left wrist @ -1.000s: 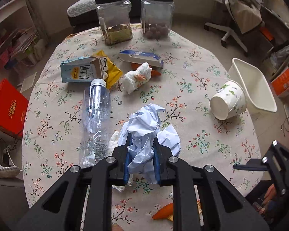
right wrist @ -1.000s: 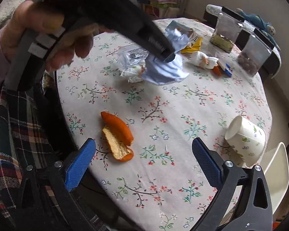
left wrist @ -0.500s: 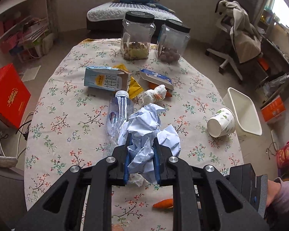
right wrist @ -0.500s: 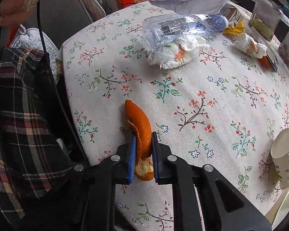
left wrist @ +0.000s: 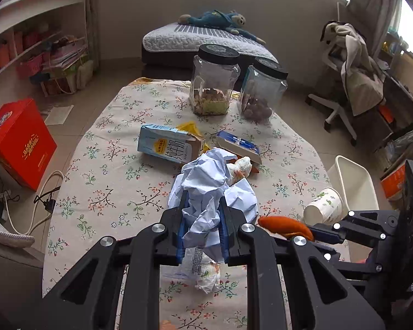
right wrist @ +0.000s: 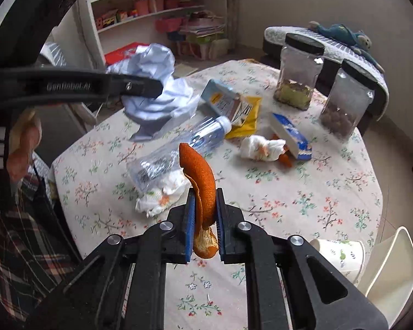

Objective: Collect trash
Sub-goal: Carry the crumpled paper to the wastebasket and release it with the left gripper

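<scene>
My left gripper [left wrist: 202, 214] is shut on a crumpled white paper ball [left wrist: 209, 184] and holds it above the floral table [left wrist: 110, 170]. My right gripper [right wrist: 203, 206] is shut on an orange peel [right wrist: 201, 176], lifted off the table; the peel also shows in the left wrist view [left wrist: 283, 227]. On the table lie a crushed plastic bottle [right wrist: 179, 151], a soiled tissue [right wrist: 162, 195], a milk carton [left wrist: 168, 147], a yellow wrapper [right wrist: 246, 118], a blue box [left wrist: 239, 145], a wrapped tissue [right wrist: 261, 147] and a paper cup [left wrist: 322, 206]. A white bin [left wrist: 355, 184] stands beside the table on the right.
Two lidded jars [left wrist: 214, 82] [left wrist: 263, 90] stand at the table's far end. A red box [left wrist: 19, 140] and a cable are on the floor at left. A chair with clothes [left wrist: 352, 77] is at the back right, a bed [left wrist: 201, 38] behind.
My right gripper shut on the orange peel and lifted it off the table. My left gripper rose and pulled back with the paper ball still held.
</scene>
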A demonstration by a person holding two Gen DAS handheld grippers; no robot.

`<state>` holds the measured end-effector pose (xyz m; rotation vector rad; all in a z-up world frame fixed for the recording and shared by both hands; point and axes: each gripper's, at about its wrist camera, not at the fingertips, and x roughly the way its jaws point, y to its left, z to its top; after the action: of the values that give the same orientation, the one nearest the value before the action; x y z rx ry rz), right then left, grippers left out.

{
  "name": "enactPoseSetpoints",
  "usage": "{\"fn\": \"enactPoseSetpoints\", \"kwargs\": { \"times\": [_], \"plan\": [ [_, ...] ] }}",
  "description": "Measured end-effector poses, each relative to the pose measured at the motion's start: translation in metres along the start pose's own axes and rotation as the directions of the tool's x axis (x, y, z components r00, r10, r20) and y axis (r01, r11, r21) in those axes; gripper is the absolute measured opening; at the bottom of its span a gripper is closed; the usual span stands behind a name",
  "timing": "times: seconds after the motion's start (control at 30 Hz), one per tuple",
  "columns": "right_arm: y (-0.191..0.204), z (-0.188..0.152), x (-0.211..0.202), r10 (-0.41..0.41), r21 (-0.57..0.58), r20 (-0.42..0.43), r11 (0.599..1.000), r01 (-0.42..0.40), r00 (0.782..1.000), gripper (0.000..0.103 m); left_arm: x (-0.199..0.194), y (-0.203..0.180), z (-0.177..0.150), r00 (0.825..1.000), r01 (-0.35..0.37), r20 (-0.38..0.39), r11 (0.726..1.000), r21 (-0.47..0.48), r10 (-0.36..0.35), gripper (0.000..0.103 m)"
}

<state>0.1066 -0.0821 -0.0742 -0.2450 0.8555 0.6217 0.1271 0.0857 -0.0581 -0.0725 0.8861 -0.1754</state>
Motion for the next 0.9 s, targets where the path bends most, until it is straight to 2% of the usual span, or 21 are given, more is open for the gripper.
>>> {"fn": "enactPoseSetpoints", "kwargs": {
  "times": [0.13,0.23,0.37,0.6,0.9],
  "plan": [
    [-0.016,0.021,-0.015,-0.106,0.100,0.135,0.991,0.093,0.985,0.013,-0.006,-0.010,0.011,0.998,-0.027,0.060,1.000,-0.015,0.028,0.019],
    [-0.026,0.028,-0.027,-0.185,0.159,0.211,0.975,0.153,0.960,0.013,-0.013,-0.019,0.018,0.991,-0.056,0.122,0.998,-0.031,0.059,0.019],
    [-0.032,0.031,-0.037,-0.267,0.211,0.270,0.954,0.214,0.925,0.013,-0.019,-0.031,0.026,0.979,-0.071,0.188,0.996,-0.056,0.080,0.019],
    [-0.046,0.024,-0.054,-0.399,0.283,0.310,0.905,0.317,0.863,0.013,-0.026,-0.057,0.030,0.950,-0.110,0.286,0.991,-0.072,0.127,0.019],
    [-0.085,0.009,-0.084,-0.546,0.448,0.298,0.805,0.390,0.783,0.013,-0.029,-0.101,0.030,0.911,-0.151,0.380,0.987,-0.048,0.157,0.019]
  ]
}}
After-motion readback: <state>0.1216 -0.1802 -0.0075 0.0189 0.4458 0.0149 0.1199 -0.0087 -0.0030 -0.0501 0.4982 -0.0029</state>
